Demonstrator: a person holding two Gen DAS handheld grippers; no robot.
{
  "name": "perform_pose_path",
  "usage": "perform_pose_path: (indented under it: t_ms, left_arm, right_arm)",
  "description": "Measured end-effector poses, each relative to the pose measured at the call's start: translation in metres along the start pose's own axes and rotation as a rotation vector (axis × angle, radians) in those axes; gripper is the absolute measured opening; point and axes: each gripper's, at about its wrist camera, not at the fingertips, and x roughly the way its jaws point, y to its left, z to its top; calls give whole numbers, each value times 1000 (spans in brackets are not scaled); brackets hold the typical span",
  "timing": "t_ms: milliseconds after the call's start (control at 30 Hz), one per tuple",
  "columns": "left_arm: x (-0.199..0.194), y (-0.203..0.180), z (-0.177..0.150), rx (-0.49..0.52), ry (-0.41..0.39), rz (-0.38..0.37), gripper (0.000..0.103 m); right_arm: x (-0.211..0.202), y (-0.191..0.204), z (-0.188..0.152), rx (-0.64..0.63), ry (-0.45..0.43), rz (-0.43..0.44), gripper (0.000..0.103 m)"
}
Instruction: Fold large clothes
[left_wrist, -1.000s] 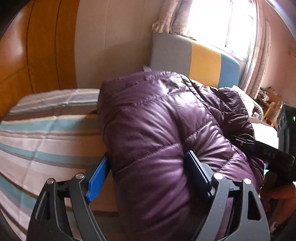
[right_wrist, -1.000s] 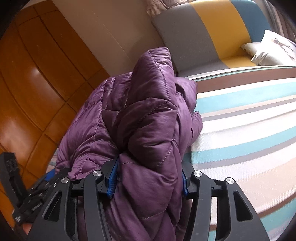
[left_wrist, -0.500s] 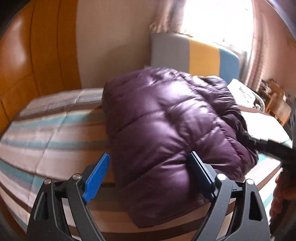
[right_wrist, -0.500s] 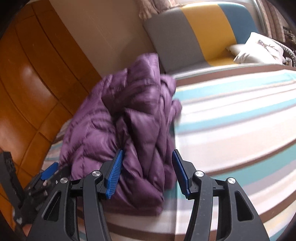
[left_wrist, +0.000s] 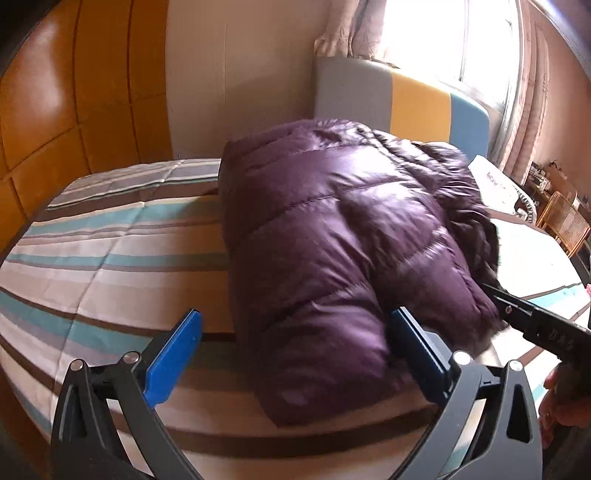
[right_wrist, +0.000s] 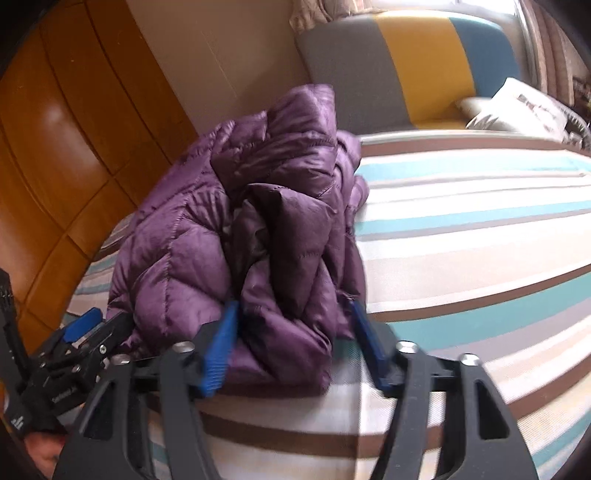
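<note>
A purple quilted down jacket (left_wrist: 332, 258) lies folded in a thick bundle on the striped bed (left_wrist: 110, 258). It also shows in the right wrist view (right_wrist: 258, 236), where its layered end faces me. My left gripper (left_wrist: 295, 347) is open, its jaws wide at the bundle's near end, the right pad against the fabric. My right gripper (right_wrist: 295, 339) is open, its blue pads on either side of the bundle's lower edge without squeezing it. The right gripper also shows at the right edge of the left wrist view (left_wrist: 535, 325).
A grey, yellow and blue headboard (left_wrist: 399, 99) stands behind the bed. A pillow (right_wrist: 517, 110) lies at the far right. Orange wooden wardrobe panels (right_wrist: 74, 147) rise on the left. A wicker chair (left_wrist: 565, 221) stands beyond the bed's right side.
Both grippers let go of the jacket and pulled back from it. The bundle dropped and now rests on the bed.
</note>
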Motion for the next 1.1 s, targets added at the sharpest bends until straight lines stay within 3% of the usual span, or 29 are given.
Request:
perform_pose_path:
  t_ms: [33,367,533,633,833,967,1100]
  left_arm:
    - [-8,-2,-3,-6,-8,3,101]
    - [-58,-12,-35,-53,-43,82,101]
    - [-81,-15,-46,-53,-82,168,101]
    - [-95,-16,-53,-62,-98,176,101]
    - [-114,-15,-65,-95,-102,186,101]
    - [-119,-15,-70,-119,-108,142,101]
    - [-123,-22,-72,-93,-119,158,101]
  right_arm:
    - [-9,2,-4,-17,-18,-5,77]
    - [-63,38,-25,-186,-69,-39,90]
    - [-82,38,-35,-218,-91,-42,95]
    - [-90,37,-44,-223,-100,-56,100]
    - [-106,31,-58,-210,-126,-94,100]
    - [-112,27,-65,-205,-134,-98,100]
    - [-112,25,-66,-188,-131,-101,100]
